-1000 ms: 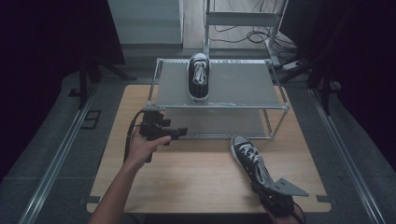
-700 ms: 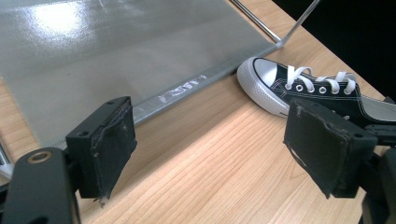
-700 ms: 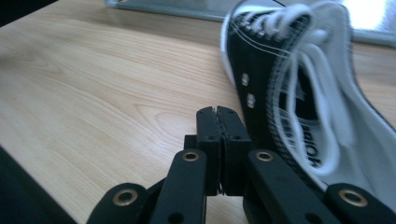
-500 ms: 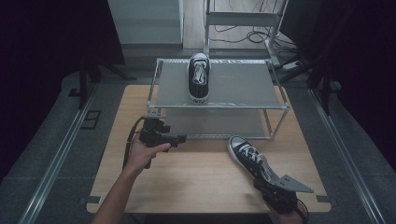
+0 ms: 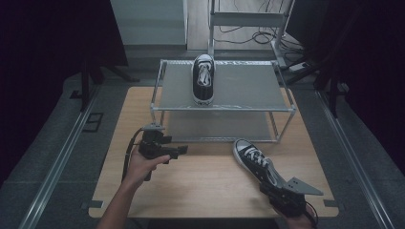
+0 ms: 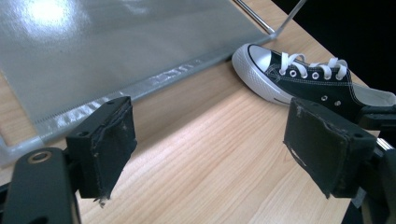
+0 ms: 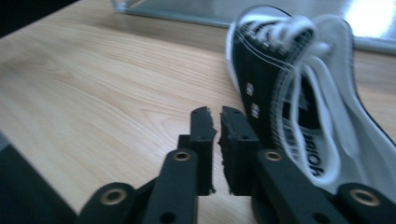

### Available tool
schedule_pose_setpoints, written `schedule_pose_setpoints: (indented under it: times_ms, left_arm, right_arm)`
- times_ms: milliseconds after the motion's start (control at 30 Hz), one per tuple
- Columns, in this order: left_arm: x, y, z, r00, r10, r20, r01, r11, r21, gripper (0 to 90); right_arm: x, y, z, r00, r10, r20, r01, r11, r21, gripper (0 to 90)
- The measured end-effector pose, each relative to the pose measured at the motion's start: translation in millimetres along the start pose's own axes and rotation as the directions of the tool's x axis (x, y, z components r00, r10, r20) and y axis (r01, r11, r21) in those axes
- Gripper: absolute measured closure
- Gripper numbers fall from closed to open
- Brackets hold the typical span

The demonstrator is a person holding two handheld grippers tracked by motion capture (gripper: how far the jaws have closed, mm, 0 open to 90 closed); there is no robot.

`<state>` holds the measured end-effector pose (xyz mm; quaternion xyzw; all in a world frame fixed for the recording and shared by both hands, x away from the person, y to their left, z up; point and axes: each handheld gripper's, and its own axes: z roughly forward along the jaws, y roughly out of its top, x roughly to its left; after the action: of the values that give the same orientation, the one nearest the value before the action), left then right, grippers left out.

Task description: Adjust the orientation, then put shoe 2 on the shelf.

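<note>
Since a second earlier, the left hand-held gripper [image 5: 179, 150] had drifted lower and toward the near side of the table [image 5: 210, 186], and the shoe [image 5: 253, 160] on the table had shifted a little. Rack [image 5: 222, 88] sat at the back with the other shoe [image 5: 202, 78] on its top shelf. Loose shoe lay on the table just in front of the rack's right leg, toe toward the rack. Right hand-held gripper [image 7: 215, 122] sat at its heel, jaws just starting to open, only a thin gap, nothing between them. Left one hung open and empty. Canvas sneaker looked light and floppy up top with a stiff rubber sole, so I'd pinch the heel collar or sidewall, not the laces.
</note>
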<state>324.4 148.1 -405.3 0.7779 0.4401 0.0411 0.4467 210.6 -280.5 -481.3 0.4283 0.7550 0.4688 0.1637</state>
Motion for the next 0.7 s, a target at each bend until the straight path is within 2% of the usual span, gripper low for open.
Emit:
schedule_pose_setpoints:
  times_ms: [67, 100, 133, 267, 300, 333, 367, 467, 500, 567, 700]
  left_arm:
    - [0.8, -3.6, -0.2, 1.0, -0.006, -0.002, 0.006, 1.0, -0.001, 16.8]
    - [0.8, -3.6, -0.2, 1.0, -0.006, -0.002, 0.006, 1.0, -0.001, 16.8]
    - [2.1, -7.0, 0.3, 1.0, -0.008, -0.002, 0.008, 1.0, 0.002, 16.8]
    - [4.5, -13.0, 1.9, 0.9999, -0.016, -0.002, 0.016, 0.9998, 0.008, 17.0]
    - [4.5, -13.0, 1.9, 0.9999, -0.016, -0.002, 0.016, 0.9998, 0.008, 17.0]
    - [6.1, -15.8, 2.6, 0.9997, -0.023, 0.0, 0.023, 0.9997, 0.007, 17.1]
    - [7.1, -17.4, 3.2, 0.9997, -0.024, 0.002, 0.024, 0.9997, 0.008, 17.1]
    - [8.1, -20.4, 4.0, 0.9996, -0.029, 0.0, 0.029, 0.9995, 0.008, 17.1]
    - [8.2, -22.4, 4.6, 0.9994, -0.033, 0.0, 0.033, 0.9994, 0.008, 17.1]
    - [8.2, -25.1, 5.2, 0.9995, -0.032, 0.002, 0.032, 0.9994, 0.008, 17.2]
    - [8.1, -29.3, 6.2, 0.9996, -0.027, 0.008, 0.027, 0.9995, 0.015, 17.1]
  right_arm:
    - [5.1, 6.4, -2.9, 0.9996, -0.026, -0.009, 0.026, 1.0, -0.012, 69.0]
    - [5.1, 6.4, -2.9, 0.9996, -0.026, -0.009, 0.026, 1.0, -0.012, 69.0]
    - [9.7, 16.8, -7.2, 0.9987, -0.05, -0.006, 0.05, 0.998, -0.022, 54.4]
    - [7.0, 36.9, -13.4, 0.9986, -0.053, -0.002, 0.052, 0.999, -0.015, 38.3]
    - [7.0, 36.9, -13.4, 0.9986, -0.053, -0.002, 0.052, 0.999, -0.015, 38.3]
    - [1.6, 48.2, -14.9, 0.9989, -0.046, -0.006, 0.046, 0.999, 0.002, 33.9]
    - [0.4, 51.5, -15.6, 0.9989, -0.047, 0.0, 0.047, 0.999, 0.003, 32.5]
    - [-2.9, 60.3, -15.7, 0.9982, -0.06, 0.0, 0.06, 0.998, 0.022, 28.3]
    - [-5.7, 69.0, -15.5, 0.9967, -0.08, 0.013, 0.08, 0.996, 0.029, 26.4]
    - [-8.7, 75.1, -13.8, 0.996, -0.089, -0.001, 0.089, 0.995, 0.051, 23.5]
    - [-20.3, 84.0, -5.1, 0.9956, -0.091, -0.023, 0.093, 0.989, 0.115, 23.2]
